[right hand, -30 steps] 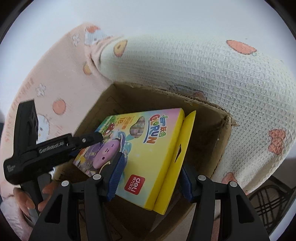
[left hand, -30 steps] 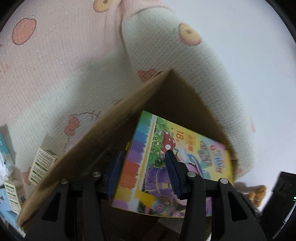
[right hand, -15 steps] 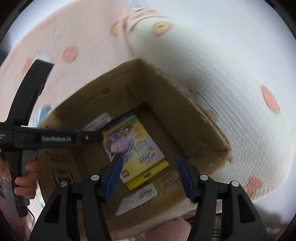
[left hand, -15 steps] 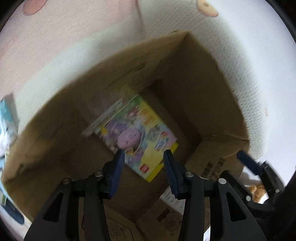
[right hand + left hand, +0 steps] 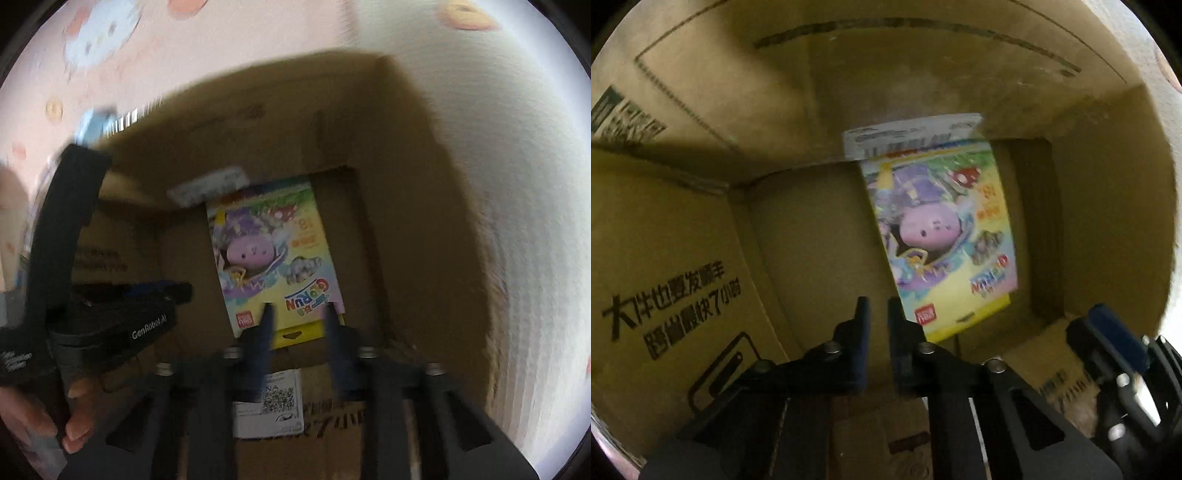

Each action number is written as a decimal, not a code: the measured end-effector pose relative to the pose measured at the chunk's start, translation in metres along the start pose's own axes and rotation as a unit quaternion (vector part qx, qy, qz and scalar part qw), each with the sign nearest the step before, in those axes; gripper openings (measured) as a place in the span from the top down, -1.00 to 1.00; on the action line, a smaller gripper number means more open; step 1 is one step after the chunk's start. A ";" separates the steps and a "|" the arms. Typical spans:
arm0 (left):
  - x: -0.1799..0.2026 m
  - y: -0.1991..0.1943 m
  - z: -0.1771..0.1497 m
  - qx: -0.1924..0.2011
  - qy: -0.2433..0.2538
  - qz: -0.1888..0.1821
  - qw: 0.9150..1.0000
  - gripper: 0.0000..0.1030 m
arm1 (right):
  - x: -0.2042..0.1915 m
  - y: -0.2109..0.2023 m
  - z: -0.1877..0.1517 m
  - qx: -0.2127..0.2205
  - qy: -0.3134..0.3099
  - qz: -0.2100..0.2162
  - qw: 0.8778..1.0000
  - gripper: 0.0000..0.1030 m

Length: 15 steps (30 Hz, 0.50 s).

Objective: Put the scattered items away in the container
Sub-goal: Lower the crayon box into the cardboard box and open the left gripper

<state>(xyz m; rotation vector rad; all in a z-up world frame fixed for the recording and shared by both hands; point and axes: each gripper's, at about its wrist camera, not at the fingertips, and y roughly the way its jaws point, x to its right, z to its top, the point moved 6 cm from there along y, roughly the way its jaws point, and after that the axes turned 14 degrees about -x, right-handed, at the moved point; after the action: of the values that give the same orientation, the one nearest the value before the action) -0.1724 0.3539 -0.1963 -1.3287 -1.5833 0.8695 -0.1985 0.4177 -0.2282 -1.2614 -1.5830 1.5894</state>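
A colourful crayon box (image 5: 942,236) (image 5: 273,258) lies flat on the floor of the brown cardboard box (image 5: 683,258) (image 5: 388,184), touched by neither gripper. My left gripper (image 5: 874,306) hangs above the carton floor just left of the crayon box. Its jaws are closing, almost together, with nothing between them. My right gripper (image 5: 297,310) hovers over the crayon box's near end, blurred, its jaws closing with a gap still showing and nothing in it. Each gripper shows in the other's view: the left gripper (image 5: 177,290) and the right gripper (image 5: 1108,325).
A white paper label (image 5: 912,136) sticks out from under the crayon box's far end. The carton sits on a white and pink waffle blanket (image 5: 498,147) with fruit prints. A shipping label (image 5: 273,402) is on the near flap. A person's hand (image 5: 29,417) holds the left gripper's handle.
The crayon box left both grippers and dropped flat onto the carton floor. Both grippers rolled, sank toward the carton's opening, and their jaws narrowed from wide apart.
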 end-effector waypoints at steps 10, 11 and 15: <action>-0.023 0.052 0.011 -0.078 -0.109 0.008 0.991 0.86 | -0.012 0.051 0.022 -0.090 -0.099 -0.046 0.990 0.69; -0.025 0.055 0.012 -0.079 -0.119 0.006 0.990 0.86 | -0.009 0.054 0.024 -0.097 -0.100 -0.043 0.989 0.69; -0.026 0.062 0.016 -0.083 -0.127 0.002 0.988 0.86 | 0.001 0.066 0.028 -0.122 -0.110 -0.030 0.986 0.69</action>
<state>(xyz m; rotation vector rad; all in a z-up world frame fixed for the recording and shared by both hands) -0.1629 0.3406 -0.2636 -1.3780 -1.8861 0.9574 -0.2091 0.3968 -0.2962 -1.1777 -1.9859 1.5771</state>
